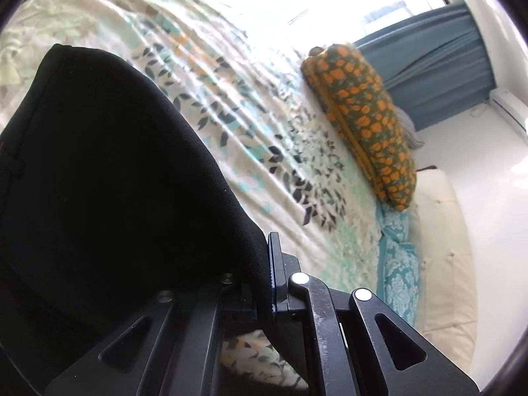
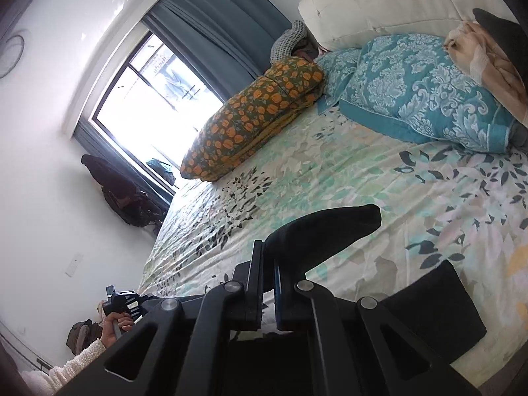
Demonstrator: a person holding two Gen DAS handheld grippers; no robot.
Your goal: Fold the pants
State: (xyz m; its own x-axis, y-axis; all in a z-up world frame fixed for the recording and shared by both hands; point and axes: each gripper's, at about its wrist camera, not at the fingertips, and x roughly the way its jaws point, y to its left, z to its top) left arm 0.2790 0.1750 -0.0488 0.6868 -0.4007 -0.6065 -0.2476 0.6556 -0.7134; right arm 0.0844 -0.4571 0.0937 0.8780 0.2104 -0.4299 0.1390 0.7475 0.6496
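- Left gripper (image 1: 264, 283) pinched a fold of the black pants (image 1: 109, 171), lifted clear of the bedspread (image 1: 264, 151).
- Right gripper (image 2: 269, 283), jaws pressed together, clamped another edge of the pants (image 2: 316, 231); more black cloth lay on the bed at near right.
- Pants looked soft, light and limp, likely to sag between grips; hold at hem or waistband edges.
- Farther off: orange-patterned bundle (image 2: 250, 118), teal pillows (image 2: 419, 89), window (image 2: 148, 95).
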